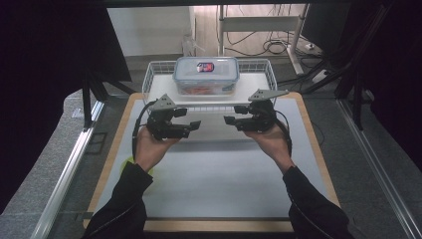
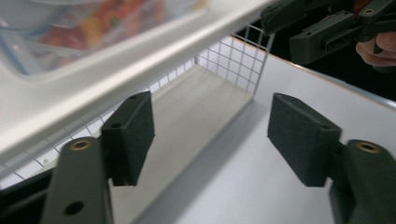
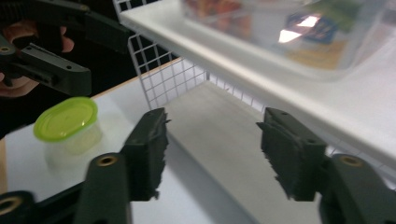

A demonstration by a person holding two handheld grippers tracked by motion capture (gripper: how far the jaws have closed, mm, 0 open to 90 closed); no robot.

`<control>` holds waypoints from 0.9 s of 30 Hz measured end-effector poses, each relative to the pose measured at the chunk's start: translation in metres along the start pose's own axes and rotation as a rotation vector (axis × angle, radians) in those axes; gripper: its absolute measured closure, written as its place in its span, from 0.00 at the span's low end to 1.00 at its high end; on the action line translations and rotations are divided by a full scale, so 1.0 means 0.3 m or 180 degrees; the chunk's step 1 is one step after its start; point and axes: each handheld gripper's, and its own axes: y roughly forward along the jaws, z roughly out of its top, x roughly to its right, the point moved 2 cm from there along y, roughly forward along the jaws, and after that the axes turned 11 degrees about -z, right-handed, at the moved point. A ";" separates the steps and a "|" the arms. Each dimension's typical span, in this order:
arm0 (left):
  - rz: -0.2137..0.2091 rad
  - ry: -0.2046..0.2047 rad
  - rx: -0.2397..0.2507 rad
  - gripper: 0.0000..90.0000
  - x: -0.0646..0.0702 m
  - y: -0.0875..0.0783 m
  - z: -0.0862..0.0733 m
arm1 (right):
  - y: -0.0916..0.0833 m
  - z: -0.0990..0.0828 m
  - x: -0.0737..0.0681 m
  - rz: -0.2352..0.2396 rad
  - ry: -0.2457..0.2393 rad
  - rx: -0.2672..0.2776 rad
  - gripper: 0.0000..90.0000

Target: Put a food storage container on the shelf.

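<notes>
Hovering just in front of the wire rack (image 1: pixel 149 79), with the left gripper (image 1: pixel 195 124) and the right gripper (image 1: pixel 229 119) pointing at each other, tips near but apart; jaws of both standing apart with nothing between the pads, plain in each gripper view.

Sitting on the rack's white shelf (image 1: pixel 164 85), upright, lid on top: the clear lidded box (image 1: pixel 206 74), holding something orange and red, a coloured label on the lid; long axis running left to right across the table, long sides facing the person and the far wall, short ends facing the rack's side walls.

Judging the box already placed and the hands clear of it; best to draw both grippers back level and together, keeping the jaws apart and low enough to miss the shelf's front edge, without brushing the rack and shifting the load.

Minding also the small green-lidded tub (image 3: pixel 67 123) on the white mat (image 1: pixel 224 174) near the left wrist, mostly hidden by the hand in the high view; easy to knock on the way back.
</notes>
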 end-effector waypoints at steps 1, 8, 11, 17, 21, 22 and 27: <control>0.0009 0.0028 -0.0013 0.32 0.012 0.000 -0.009 | -0.003 -0.009 -0.010 -0.0009 -0.0036 -0.0003 0.39; -0.0057 0.0007 -0.0093 0.22 0.082 0.002 -0.113 | -0.026 -0.094 -0.060 -0.0079 -0.0257 0.0002 0.25; -0.0051 -0.0019 -0.0091 0.18 0.097 0.004 -0.153 | -0.031 -0.136 -0.067 -0.0075 -0.0245 -0.0012 0.20; 0.0030 -0.0205 -0.0013 0.09 0.101 0.001 -0.248 | -0.037 -0.212 -0.069 -0.0046 -0.0204 -0.0092 0.11; 0.0000 -0.0232 -0.0041 0.04 0.110 -0.001 -0.296 | -0.043 -0.262 -0.079 -0.0027 -0.0175 -0.0165 0.07; 0.0022 -0.0212 -0.0058 0.04 0.115 -0.004 -0.311 | -0.046 -0.274 -0.083 -0.0024 -0.0170 -0.0188 0.06; 0.0203 -0.0042 -0.0162 0.03 0.147 -0.012 -0.379 | -0.061 -0.334 -0.101 0.0029 -0.0159 -0.0255 0.04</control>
